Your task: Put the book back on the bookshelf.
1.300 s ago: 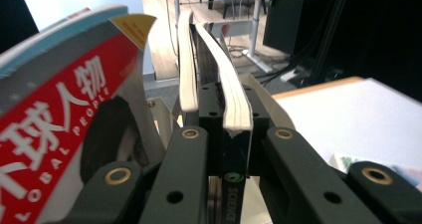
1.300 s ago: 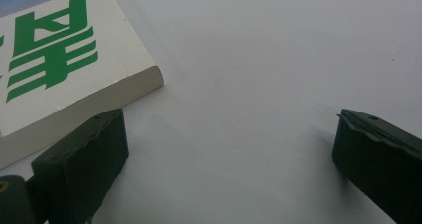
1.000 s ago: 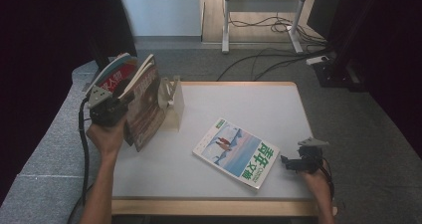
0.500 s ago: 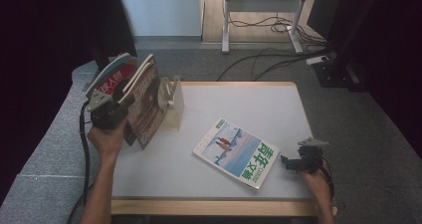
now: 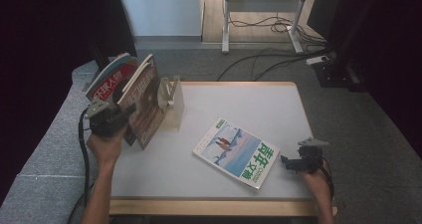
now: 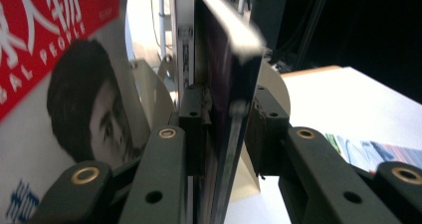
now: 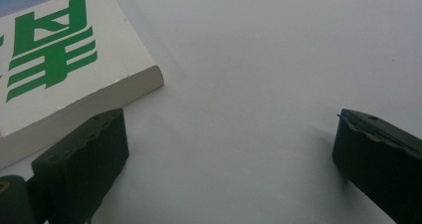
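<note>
**Dark-covered book between the left jaws at the rack**

Dark and brownish on its cover, the book (image 5: 148, 107) stands on edge at the far left of the table (image 5: 239, 99), leaning left against a red magazine (image 5: 110, 79) that tilts out past the table's left edge. Just to its right stands a pale rack (image 5: 171, 97), whose curved plates show behind the book in the left gripper view. The left gripper (image 5: 107, 118) sits at the book's near edge, held by a hand (image 5: 105, 147) coming up from the near side. In the left gripper view the book's edge (image 6: 226, 119) runs up between the two black jaws: the left pad lies against the cover, while a thin gap shows between the right pad and the book. The jaws have just been opening, so the pinch on the book is loosened, with the book between them.

The magazine (image 6: 54, 79) carries a red band with white letters and a printed portrait, close on the left of that view.

Well apart, toward the near right, a white book (image 5: 236, 153) with green characters lies flat on the table. The right gripper (image 5: 291, 163) rests just right of it, near the table's near right corner. Its jaws are spread wide with bare table (image 7: 259, 84) between them; the left pad sits just beside the white book's corner (image 7: 74, 79), and I cannot tell whether they touch.
</note>
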Available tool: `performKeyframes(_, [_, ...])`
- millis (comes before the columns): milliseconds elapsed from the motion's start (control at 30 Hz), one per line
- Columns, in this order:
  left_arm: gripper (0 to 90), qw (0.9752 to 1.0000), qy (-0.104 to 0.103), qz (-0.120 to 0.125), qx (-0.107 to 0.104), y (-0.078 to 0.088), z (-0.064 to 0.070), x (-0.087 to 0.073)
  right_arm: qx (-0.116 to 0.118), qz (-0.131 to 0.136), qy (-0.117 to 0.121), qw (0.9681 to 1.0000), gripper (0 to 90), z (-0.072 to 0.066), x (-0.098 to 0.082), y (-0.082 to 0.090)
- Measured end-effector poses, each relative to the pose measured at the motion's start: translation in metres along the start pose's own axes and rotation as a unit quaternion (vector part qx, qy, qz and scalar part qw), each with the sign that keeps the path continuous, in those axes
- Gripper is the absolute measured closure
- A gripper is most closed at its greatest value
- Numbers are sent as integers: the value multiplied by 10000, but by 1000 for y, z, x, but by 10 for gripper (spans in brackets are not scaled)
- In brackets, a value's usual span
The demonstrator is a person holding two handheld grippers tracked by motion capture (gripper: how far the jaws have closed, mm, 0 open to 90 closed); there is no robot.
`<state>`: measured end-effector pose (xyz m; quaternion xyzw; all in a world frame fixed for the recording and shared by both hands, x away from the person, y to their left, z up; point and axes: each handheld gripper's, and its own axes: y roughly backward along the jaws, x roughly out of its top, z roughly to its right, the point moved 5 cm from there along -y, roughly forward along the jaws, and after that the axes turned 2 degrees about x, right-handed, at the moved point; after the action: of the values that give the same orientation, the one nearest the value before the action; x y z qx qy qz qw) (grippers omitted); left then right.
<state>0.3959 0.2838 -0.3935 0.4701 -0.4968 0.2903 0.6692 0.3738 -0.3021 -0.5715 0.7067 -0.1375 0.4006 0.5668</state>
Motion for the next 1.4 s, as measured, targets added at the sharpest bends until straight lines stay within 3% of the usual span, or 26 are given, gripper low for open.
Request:
performKeyframes(133, [707,9999,56,-96,-82,3,-1,-11,-7,0,4,10000,5,0,0,0])
performKeyframes(567, [721,9984,-185,-541,33,3,5,-52,-16,2,8,10000,6,0,0,0])
performKeyframes(767, [757,9975,-174,-687,69,3,3,-66,-18,2,9,10000,5,0,0,0])
performKeyframes(867, [809,9975,-75,-703,30,1,2,-69,-20,1,8,10000,5,0,0,0])
performKeyframes(1000, [831,9974,-109,-705,118,-2,3,-68,-21,1,8,10000,5,0,0,0])
performKeyframes(1400, [838,9974,-100,-672,252,-20,2,-61,-16,3,6,10000,5,0,0,0])
